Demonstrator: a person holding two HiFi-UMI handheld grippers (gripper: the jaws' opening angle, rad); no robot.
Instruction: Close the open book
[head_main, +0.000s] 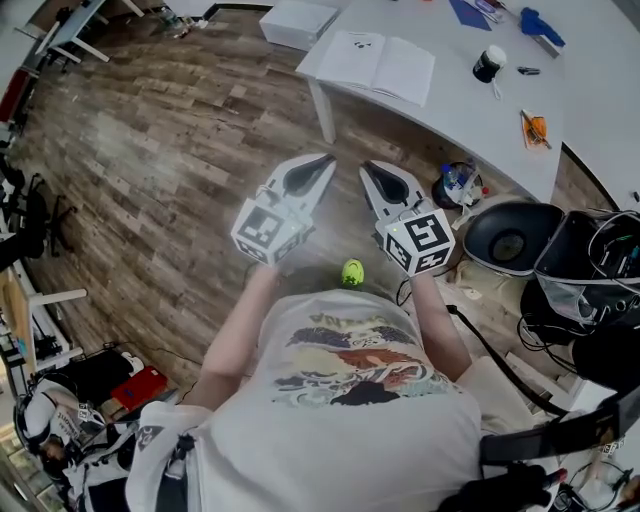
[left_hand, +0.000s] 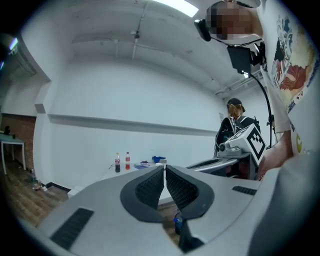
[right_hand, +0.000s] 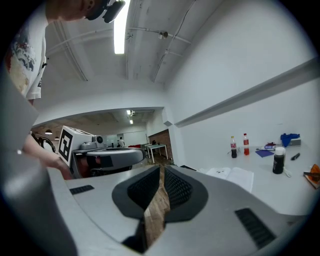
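Room interior: wood-plank floor (head_main: 150, 150) beneath a white table (head_main: 600, 100); plain white walls (left_hand: 125, 95) crossed by a horizontal ledge (left_hand: 125, 124); one lit strip light (right_hand: 119, 27) on the white ceiling (right_hand: 150, 55).

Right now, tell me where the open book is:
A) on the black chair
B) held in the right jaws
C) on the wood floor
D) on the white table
D: the book lies open on the table, close to its near edge, with nothing gripping it.
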